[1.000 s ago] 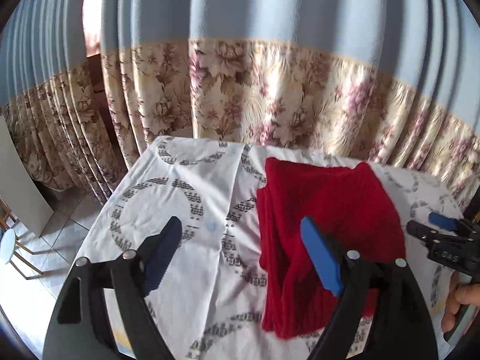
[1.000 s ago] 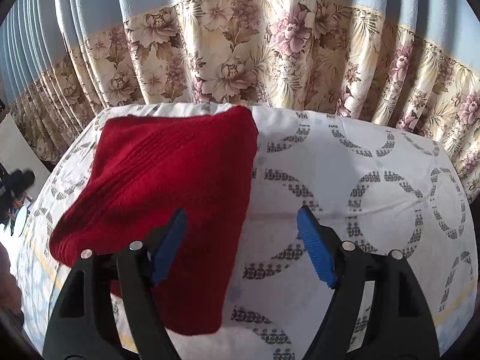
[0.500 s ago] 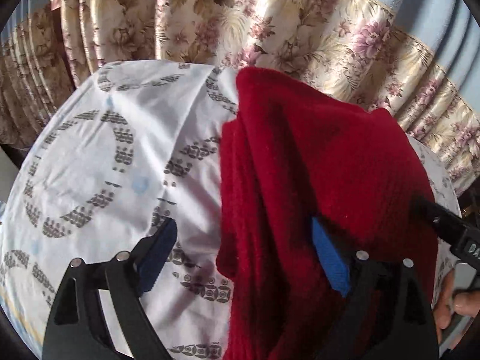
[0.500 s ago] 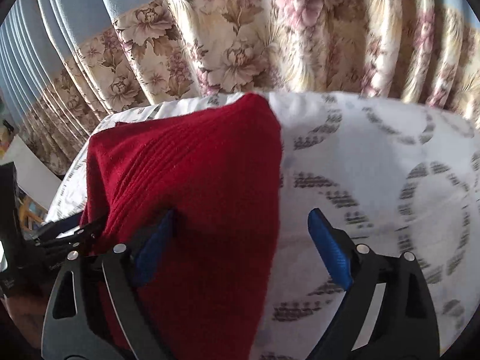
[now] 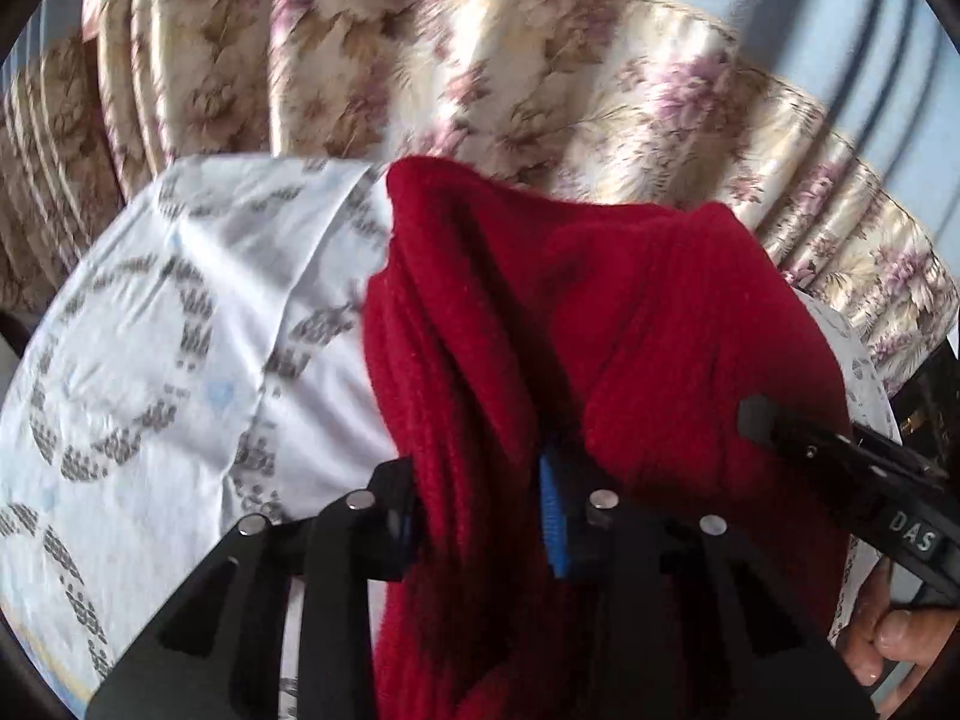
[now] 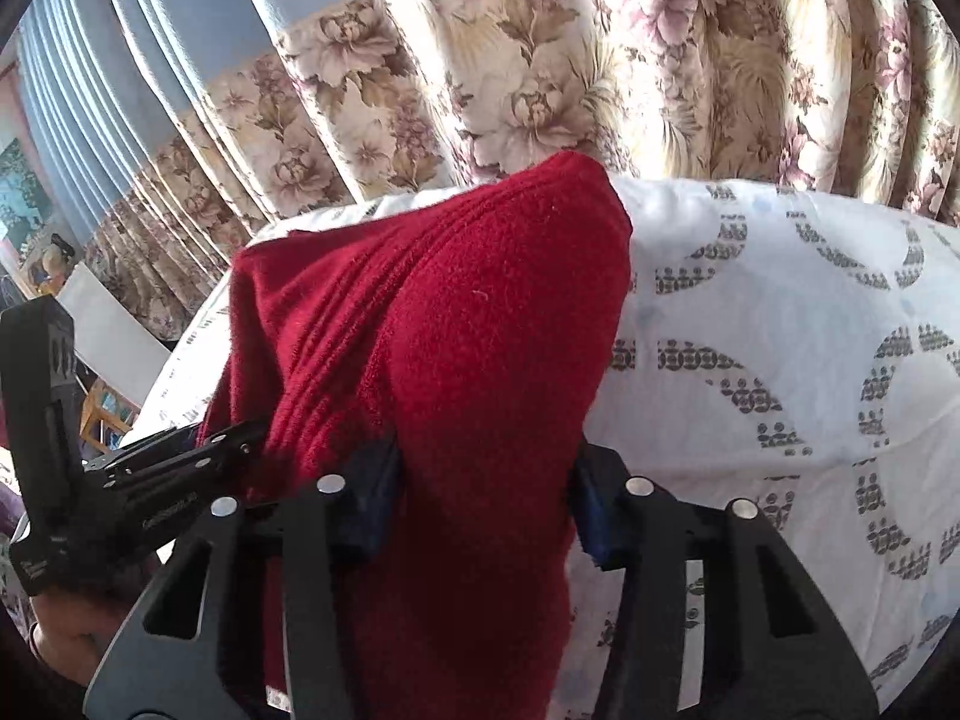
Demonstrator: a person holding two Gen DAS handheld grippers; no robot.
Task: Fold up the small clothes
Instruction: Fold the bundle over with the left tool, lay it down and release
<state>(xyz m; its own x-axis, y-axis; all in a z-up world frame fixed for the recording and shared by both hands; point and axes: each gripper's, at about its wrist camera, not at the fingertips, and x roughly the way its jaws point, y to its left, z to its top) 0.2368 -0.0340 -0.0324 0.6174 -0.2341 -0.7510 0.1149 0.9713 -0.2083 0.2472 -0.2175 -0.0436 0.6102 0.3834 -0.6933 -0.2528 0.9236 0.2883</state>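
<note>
- Grippers first: our left gripper (image 5: 480,516) has just been closing and now clamps a bunched fold of the red sweater (image 5: 630,348); a second ago it stood wide apart above the cloth.
- Our right gripper (image 6: 480,498) has likewise been closing and pinches the sweater's other near edge.
- We see the sweater on the patterned white sheet (image 6: 780,312) over the worktop, its near side now gathered up.
- Flowered curtains (image 6: 570,72) hang behind.
</note>
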